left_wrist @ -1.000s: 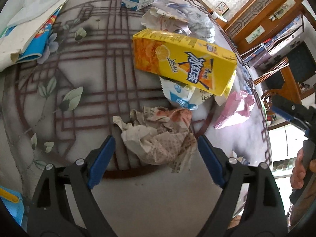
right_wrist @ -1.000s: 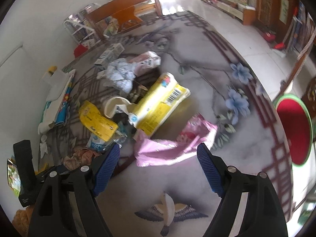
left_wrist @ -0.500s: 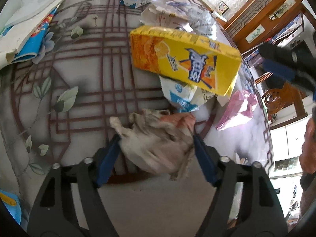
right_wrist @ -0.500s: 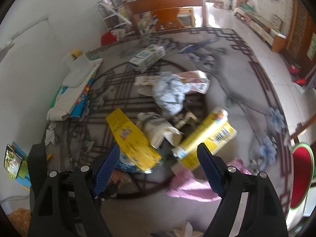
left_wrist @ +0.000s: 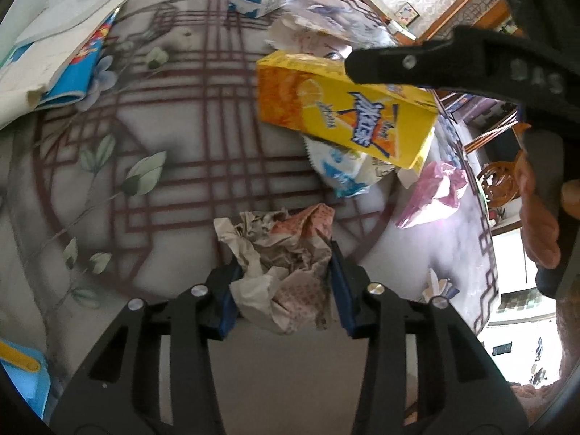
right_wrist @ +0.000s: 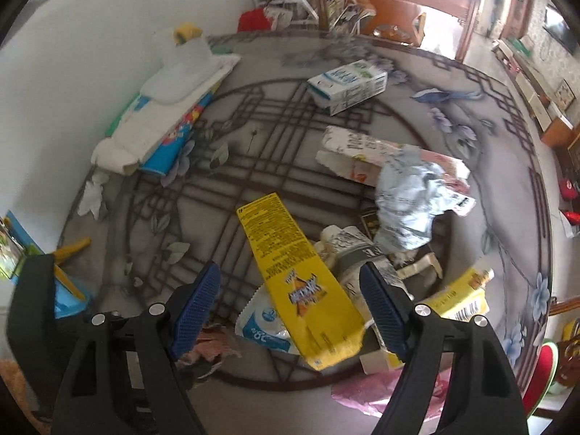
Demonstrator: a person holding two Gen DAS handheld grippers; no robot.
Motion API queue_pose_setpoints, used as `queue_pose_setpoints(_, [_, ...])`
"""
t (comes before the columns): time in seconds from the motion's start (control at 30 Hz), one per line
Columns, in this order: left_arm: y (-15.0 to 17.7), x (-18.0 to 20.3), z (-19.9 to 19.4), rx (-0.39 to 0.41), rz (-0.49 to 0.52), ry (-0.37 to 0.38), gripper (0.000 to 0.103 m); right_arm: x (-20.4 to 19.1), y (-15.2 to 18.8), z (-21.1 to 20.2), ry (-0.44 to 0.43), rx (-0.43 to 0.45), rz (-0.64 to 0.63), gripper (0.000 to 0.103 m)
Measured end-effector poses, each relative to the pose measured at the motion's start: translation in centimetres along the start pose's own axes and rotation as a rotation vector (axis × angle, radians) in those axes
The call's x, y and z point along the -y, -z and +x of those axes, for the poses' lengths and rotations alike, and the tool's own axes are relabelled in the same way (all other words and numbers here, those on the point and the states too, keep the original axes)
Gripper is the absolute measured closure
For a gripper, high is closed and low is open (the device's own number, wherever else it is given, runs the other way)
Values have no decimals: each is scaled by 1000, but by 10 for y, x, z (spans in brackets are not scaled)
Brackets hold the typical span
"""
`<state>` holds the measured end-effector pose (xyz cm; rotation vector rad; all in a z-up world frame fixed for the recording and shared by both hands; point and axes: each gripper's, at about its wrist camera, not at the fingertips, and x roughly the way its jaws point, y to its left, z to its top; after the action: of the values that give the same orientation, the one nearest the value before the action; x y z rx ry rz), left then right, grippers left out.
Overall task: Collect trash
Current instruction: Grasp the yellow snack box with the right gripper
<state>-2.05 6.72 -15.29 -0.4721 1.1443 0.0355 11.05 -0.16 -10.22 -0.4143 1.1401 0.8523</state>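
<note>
My left gripper [left_wrist: 284, 282] is shut on a crumpled brown paper wrapper [left_wrist: 286, 253] at the near edge of the patterned table [left_wrist: 174, 159]. A yellow drink carton [left_wrist: 344, 116] lies just beyond it on a blue-white pouch [left_wrist: 340, 166]. My right gripper [right_wrist: 290, 301] is open and empty, hovering above that yellow carton [right_wrist: 293, 275], which lies between its fingers. Its body shows at the upper right of the left wrist view [left_wrist: 471, 69]. A pink plastic bag [left_wrist: 431, 192] lies to the right.
A white milk carton [right_wrist: 348, 83], a flattened white box [right_wrist: 362, 152], crumpled pale-blue paper [right_wrist: 409, 199] and a second yellow carton [right_wrist: 456, 297] lie farther on the table. Books and paper [right_wrist: 163, 119] are stacked at the left by the wall.
My left gripper has closed on the crumpled wrapper. My right gripper has swung left from the pink bag to above the yellow carton.
</note>
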Motion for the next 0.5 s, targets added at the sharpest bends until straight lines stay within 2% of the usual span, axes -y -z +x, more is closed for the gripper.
queue_pose_setpoints(0.13, [3, -11, -2, -2, -35, -10, 61, -8, 0, 15, 23, -56, -55, 59])
queue_pose_setpoints(0.3, [4, -16, -1, 0, -55, -6, 60, -16, 2, 22, 19, -87, -91, 62])
queue_pose_setpoints(0.43, [3, -16, 0, 2, -55, -5, 59, -16, 2, 31, 33, -109, -84, 58])
queue_pose_setpoints(0.5, [4, -17, 0, 2, -58, -3, 57, -15, 6, 32, 37, -113, -82, 65])
